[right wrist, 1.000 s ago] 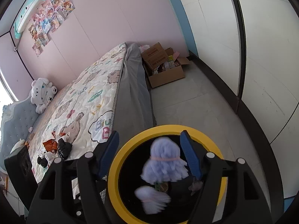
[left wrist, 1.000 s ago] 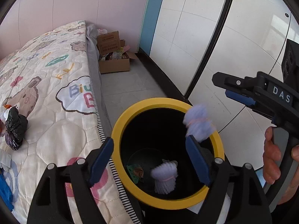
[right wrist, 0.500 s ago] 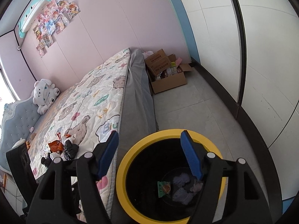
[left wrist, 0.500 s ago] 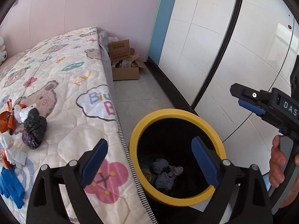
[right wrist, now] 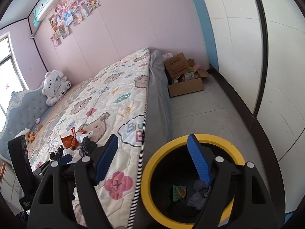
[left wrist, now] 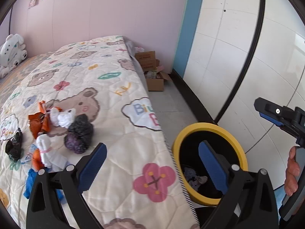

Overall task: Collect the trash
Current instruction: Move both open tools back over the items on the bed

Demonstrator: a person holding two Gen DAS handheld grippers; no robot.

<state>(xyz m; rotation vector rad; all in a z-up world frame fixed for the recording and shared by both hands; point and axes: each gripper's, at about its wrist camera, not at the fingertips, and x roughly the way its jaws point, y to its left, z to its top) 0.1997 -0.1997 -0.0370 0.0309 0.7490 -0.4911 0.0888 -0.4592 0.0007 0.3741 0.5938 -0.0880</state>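
Note:
A black bin with a yellow rim (left wrist: 205,126) stands on the floor against the bed's side. In the right wrist view, purple-grey bundles (right wrist: 198,195) and a green wrapper (right wrist: 179,190) lie at the bottom inside the rim (right wrist: 147,181). More trash lies on the quilt: a black bag (left wrist: 80,133), an orange wrapper (left wrist: 38,122), white tissues (left wrist: 63,117), a blue glove (left wrist: 30,183). My left gripper (left wrist: 152,164) hangs over the bed's edge, jaws opening, nothing between them. My right gripper (right wrist: 152,158) hangs above the bin's left rim, jaws opening, holding nothing.
A cardboard box (right wrist: 185,80) with small packets sits on the floor at the bed's far end. A white plush toy (right wrist: 54,85) leans on the grey headboard. White wardrobe doors (left wrist: 238,57) run along the right. A hand (left wrist: 291,171) holds the right gripper's handle.
A second ago pale purple bundles were dropping into the bin; now they lie at its bottom. Both views have risen and swung left toward the bed. Both pairs of jaws stand wider.

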